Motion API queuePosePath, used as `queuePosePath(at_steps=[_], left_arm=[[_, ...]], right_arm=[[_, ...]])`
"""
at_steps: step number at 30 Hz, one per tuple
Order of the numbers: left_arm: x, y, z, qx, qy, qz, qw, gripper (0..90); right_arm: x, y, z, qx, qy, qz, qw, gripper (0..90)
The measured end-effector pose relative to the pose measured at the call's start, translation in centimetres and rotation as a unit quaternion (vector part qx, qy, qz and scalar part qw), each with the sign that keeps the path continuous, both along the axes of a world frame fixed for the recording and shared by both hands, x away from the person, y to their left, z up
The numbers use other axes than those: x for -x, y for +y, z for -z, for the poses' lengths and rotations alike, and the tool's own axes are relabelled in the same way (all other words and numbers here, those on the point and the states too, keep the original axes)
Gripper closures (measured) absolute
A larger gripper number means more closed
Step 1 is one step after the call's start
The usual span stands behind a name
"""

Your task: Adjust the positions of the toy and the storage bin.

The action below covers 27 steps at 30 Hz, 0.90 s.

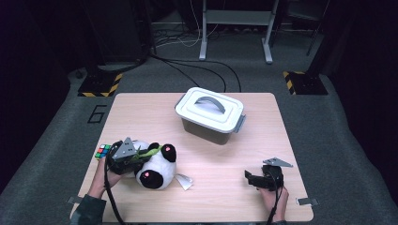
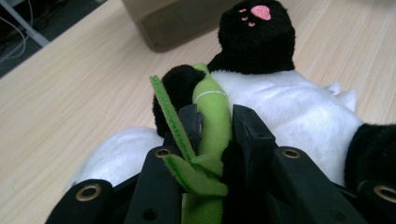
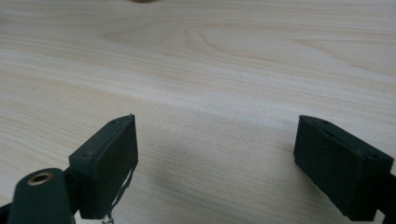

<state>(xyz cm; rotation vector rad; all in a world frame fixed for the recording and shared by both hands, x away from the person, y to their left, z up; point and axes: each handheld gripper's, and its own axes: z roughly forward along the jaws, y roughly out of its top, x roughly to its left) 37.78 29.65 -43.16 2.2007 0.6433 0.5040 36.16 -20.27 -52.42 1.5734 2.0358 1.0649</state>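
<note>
Wooden table (image 1: pixel 220 159): left gripper (image 2: pixel 217 123) clamps panda's bamboo (image 2: pixel 212 116) (green).

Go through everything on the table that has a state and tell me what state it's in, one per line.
Storage box: lid on, handle lying flat.
Panda plush: lying on the table, its green bamboo piece pinched by the left claw.
Left claw: shut on the bamboo piece.
Right claw: open, nothing between its jaws.
Puzzle cube: scrambled, at the table's left edge.

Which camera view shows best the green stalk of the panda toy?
The left gripper view: the stalk is close and sharp, pinched by the left claw. The high view shows it as a small green strip on the panda.
</note>
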Motion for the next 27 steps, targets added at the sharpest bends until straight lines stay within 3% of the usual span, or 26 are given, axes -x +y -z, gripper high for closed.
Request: queuePosePath(at_steps=[6, 10, 13, 14, 15, 16, 17, 18, 22, 27], left_arm=[[0.2, 0.2, 0.7, 0.025, 0.016, -0.018, 0.9994, 67.4], [0.8, 0.6, 0.2, 0.053, 0.010, -0.051, 0.9973, 36.8], [1.7, 1.1, -0.3, 0.068, 0.000, -0.075, 0.9948, 20.0], [1.7, 1.1, -0.3, 0.068, 0.000, -0.075, 0.9948, 18.7], [2.3, 1.5, -0.5, 0.078, -0.006, -0.088, 0.9930, 15.9], [2.3, 1.5, -0.5, 0.078, -0.006, -0.088, 0.9930, 15.5], [3.1, 2.0, -0.7, 0.087, -0.012, -0.101, 0.9910, 15.0], [3.1, 2.0, -0.7, 0.087, -0.012, -0.101, 0.9910, 14.9], [5.4, 3.7, -0.5, 0.101, -0.029, -0.145, 0.9838, 10.6], [7.0, 5.7, 0.4, 0.104, -0.037, -0.187, 0.9760, 6.3]], right_arm=[[0.0, 0.1, 0.0, 0.003, -0.002, -0.002, 1.0000, 13.2], [-0.1, 0.1, 0.0, 0.003, -0.002, -0.003, 1.0000, 13.3], [-0.1, 0.0, 0.0, 0.002, -0.002, -0.003, 1.0000, 13.2], [-0.1, 0.1, 0.0, 0.002, -0.002, -0.003, 1.0000, 13.1], [-0.1, 0.1, 0.0, 0.004, -0.002, -0.004, 1.0000, 13.0], [-0.1, 0.1, 0.0, 0.004, -0.002, -0.004, 1.0000, 13.1], [-0.1, 0.1, 0.0, 0.004, -0.002, -0.004, 1.0000, 13.0], [-0.1, 0.1, 0.0, 0.004, -0.003, -0.004, 1.0000, 13.0], [-0.1, 0.2, 0.1, 0.007, -0.003, -0.006, 1.0000, 12.4], [-0.2, 0.5, 0.1, 0.018, -0.003, -0.010, 0.9998, 10.8]])
